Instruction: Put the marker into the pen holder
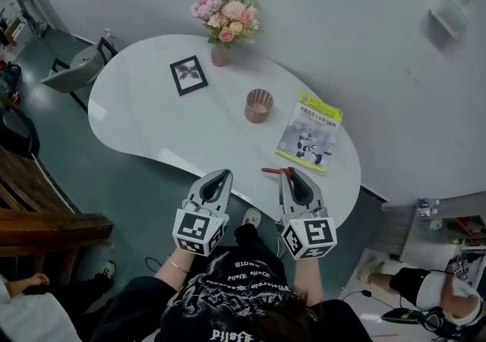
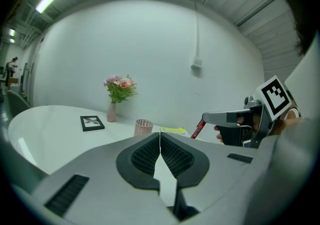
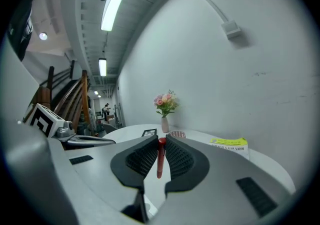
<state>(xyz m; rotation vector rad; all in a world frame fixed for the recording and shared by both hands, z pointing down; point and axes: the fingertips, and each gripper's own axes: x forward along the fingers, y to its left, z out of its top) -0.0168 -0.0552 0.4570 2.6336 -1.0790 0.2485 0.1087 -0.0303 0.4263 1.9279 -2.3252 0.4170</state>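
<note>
Two grippers in your hands: which one has the thing?

My right gripper does. Its jaws are pinched on the slim red marker, which stands upright between the ribbed black pads in the right gripper view. From my head view the marker's free end pokes out of the tips toward nine o'clock, just above the near edge of the glossy white kidney-shaped table.

And the other one?

My left gripper is pressed together, tip against tip, with nothing between its jaws. It sits at nine o'clock of the right one, level with it, its tips at the same near edge of the table.

Where does the holder stand?

On the table, upright. It is a round pink pen holder with a perforated wall, at about eleven o'clock from my right gripper's tips and well apart from the marker.

What lies around it?

At four o'clock of the pen holder a yellow-green booklet with a robot printed on its cover lies flat. At ten o'clock lies a small black-framed picture. At eleven o'clock, near the table's far edge, stands a slim pink vase of pink and cream flowers.
</note>
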